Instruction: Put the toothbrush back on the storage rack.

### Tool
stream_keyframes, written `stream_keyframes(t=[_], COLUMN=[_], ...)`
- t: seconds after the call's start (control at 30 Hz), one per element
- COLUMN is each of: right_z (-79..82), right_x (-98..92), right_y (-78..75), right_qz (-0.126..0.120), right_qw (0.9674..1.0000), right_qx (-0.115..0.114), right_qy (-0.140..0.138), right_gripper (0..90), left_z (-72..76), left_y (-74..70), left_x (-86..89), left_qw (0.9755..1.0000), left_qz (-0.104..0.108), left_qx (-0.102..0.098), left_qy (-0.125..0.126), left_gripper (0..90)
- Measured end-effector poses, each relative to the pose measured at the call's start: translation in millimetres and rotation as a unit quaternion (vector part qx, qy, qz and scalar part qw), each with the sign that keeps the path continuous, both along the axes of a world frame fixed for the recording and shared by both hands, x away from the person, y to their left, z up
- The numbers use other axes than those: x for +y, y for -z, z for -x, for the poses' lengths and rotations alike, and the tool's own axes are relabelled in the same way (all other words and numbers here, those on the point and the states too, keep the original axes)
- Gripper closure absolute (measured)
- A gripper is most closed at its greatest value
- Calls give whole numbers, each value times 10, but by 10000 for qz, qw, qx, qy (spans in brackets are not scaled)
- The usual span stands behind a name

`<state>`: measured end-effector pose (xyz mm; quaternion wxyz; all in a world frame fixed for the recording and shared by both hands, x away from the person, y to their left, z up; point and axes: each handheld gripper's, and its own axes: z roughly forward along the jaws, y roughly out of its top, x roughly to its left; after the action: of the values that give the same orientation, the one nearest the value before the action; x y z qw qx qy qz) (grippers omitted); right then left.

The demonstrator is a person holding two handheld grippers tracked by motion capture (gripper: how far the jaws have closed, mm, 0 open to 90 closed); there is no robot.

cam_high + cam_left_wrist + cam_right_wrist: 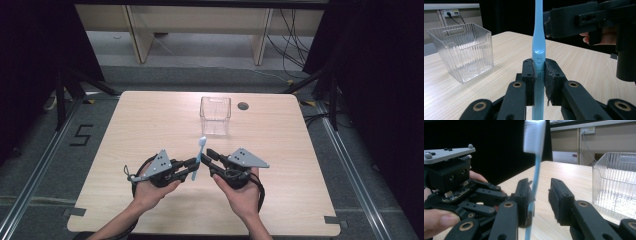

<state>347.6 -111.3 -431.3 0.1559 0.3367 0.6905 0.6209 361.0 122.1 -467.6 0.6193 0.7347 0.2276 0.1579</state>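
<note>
Left gripper (pixel 539 75) clamps blue toothbrush (pixel 539 47) upright at frame centre. Right gripper (pixel 541 197) part open around the handle, far pad clear. Clear bin (pixel 215 115) above centre.

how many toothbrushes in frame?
1. The blue toothbrush stands upright between the two hands at the near middle of the table, clamped at its handle in the left tool, short of the clear bin. None visible inside the bin.
</note>
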Motion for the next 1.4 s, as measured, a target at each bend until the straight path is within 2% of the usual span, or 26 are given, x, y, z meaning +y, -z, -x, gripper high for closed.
stream_keyframes(t=[0.2,0.37,0.47,0.5,0.57,0.63,0.67,0.7,0.73,0.77,0.8,0.93,0.97,1.0,1.03,1.1,1.17,1.3,1.4], right_z=[-5,-9,-17,-23,-11,-3,-15,-13,-13,-27,-27,-39,-52,-52,-49,-63,-65,-61,-64], right_x=[52,67,55,56,61,65,51,37,37,3,3,-41,-66,-66,-83,-111,-126,-123,-123], right_y=[-31,-20,-13,-5,-9,-15,-18,-28,-28,-38,-38,-43,-43,-43,-46,-39,-34,-17,-16], right_qz=[11,54,46,33,4,14,80,45,45,129,129,147,140,140,193,213,217,226,242], right_qw=[10000,10000,10000,10000,10000,10000,9999,9999,9999,9997,9997,9995,9994,9994,9992,9990,9986,9987,9985], right_qx=[43,-9,-26,12,31,8,-95,-1,-1,-108,-108,-114,-162,-162,-105,-132,-198,-109,-134], right_qy=[-2,69,64,89,28,38,76,105,105,164,164,257,287,287,331,382,432,446,467], right_gripper=[708,844,854,857,861,863,863,863,863,863,863,863,862,862,863,862,862,862,862], left_z=[14,14,12,4,15,16,16,19,24,31,31,47,42,55,57,72,71,80,88], left_y=[-4,8,14,23,16,15,17,19,25,42,42,84,105,109,123,157,172,247,273], left_x=[-35,-59,-67,-78,-75,-71,-66,-59,-47,-17,-17,95,121,162,200,324,367,575,652], left_qw=[10000,10000,9999,9999,9999,9997,9995,9994,9993,9992,9992,9987,9989,9984,9984,9976,9975,9962,9955], left_qz=[-30,-67,-76,-22,-109,-179,-235,-271,-290,-320,-320,-450,-400,-476,-465,-528,-506,-418,-391], left_qx=[-24,-28,-60,-99,-79,-150,-189,-208,-235,-232,-232,-176,-185,-136,-136,-140,-131,-36,-20], left_qy=[23,48,49,76,33,5,-6,-19,-49,-77,-77,-182,-186,-257,-289,-424,-468,-765,-867], left_gripper=[785,784,784,783,779,746,711,676,676,643,627,571,544,544,535,516,501,474,462])
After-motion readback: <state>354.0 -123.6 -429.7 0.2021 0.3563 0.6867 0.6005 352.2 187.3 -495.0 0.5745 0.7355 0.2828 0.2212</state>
